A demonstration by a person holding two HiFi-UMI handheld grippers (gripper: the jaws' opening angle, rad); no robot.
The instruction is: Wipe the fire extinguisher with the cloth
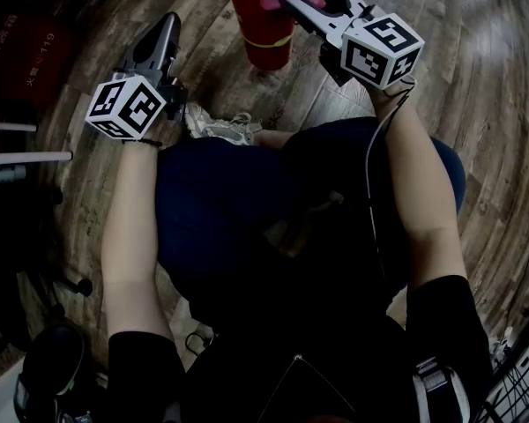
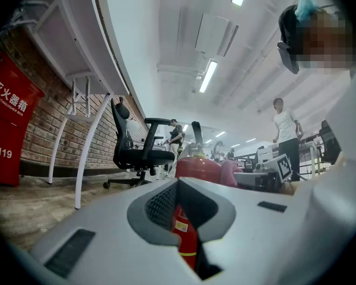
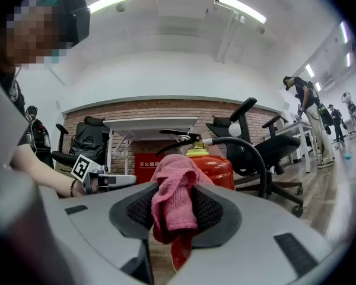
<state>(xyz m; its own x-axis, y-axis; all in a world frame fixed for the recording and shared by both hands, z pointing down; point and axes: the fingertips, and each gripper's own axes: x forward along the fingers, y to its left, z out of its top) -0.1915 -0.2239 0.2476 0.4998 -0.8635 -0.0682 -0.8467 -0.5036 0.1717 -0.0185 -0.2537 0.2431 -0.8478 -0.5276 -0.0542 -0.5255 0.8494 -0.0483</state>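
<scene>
right tool (image 3: 175, 214) pinches pink cloth (image 3: 172, 196) atop the red fire extinguisher (image 3: 218, 170).

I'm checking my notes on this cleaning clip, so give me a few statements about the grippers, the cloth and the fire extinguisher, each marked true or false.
1. The right gripper is clamped on a pink knitted cloth. True.
2. The red metal fire extinguisher lies on its side. False: it stands upright on the wooden plank floor.
3. The left gripper grips a second cloth. False: nothing is between its jaws.
4. A black office chair stands beyond the extinguisher. True.
</scene>
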